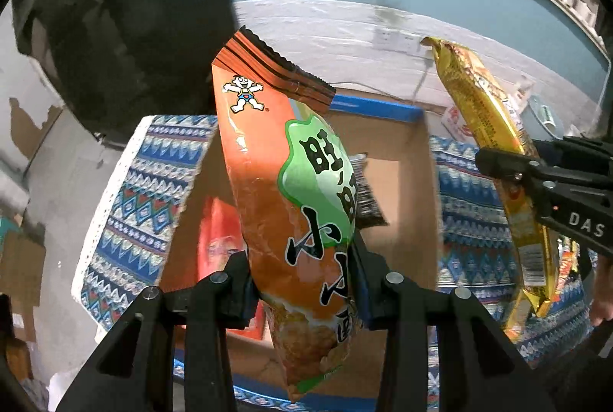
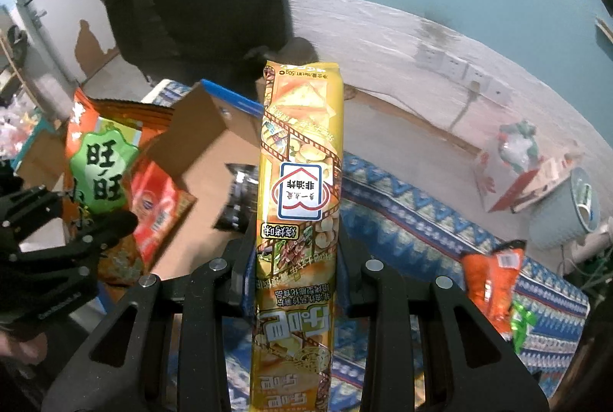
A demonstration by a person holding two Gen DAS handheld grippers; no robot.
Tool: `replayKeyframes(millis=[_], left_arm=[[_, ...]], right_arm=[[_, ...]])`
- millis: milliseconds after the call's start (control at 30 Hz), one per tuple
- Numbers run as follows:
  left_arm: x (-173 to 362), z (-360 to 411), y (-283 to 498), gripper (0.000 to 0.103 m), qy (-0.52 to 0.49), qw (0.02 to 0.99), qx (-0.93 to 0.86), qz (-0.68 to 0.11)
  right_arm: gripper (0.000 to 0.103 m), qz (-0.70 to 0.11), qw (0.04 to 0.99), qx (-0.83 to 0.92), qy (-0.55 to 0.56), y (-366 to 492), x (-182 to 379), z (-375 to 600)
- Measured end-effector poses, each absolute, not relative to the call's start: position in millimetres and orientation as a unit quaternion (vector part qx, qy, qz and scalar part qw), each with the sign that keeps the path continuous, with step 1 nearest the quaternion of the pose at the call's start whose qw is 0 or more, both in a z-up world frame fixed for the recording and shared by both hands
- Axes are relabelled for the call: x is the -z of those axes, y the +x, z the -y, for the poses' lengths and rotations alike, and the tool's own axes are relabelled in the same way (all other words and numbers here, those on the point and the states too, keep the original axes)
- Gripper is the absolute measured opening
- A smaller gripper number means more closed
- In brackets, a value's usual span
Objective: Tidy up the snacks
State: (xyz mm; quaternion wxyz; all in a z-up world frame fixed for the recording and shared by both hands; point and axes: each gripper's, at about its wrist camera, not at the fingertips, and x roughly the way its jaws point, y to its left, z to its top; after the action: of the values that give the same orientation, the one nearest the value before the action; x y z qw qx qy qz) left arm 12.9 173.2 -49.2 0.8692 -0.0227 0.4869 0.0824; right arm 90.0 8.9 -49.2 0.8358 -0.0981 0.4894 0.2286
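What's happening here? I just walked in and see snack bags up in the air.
A person is sorting snacks with a handheld gripper in each hand. The left gripper is clamped on an orange snack bag, the right gripper on a long yellow snack pack. Both hang above an open cardboard box on a patterned cloth. The box already holds a red packet and a dark one.
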Motion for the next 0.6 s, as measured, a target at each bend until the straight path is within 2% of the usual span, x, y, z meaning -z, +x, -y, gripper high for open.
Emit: replayKeyframes(millis=[600], left_arm=[[92,-225,18,0.041,-0.06,0.831,-0.121,-0.539]], right_arm=[[0.03,-0.513,0.806,-0.277,-0.098,100,70,-90]])
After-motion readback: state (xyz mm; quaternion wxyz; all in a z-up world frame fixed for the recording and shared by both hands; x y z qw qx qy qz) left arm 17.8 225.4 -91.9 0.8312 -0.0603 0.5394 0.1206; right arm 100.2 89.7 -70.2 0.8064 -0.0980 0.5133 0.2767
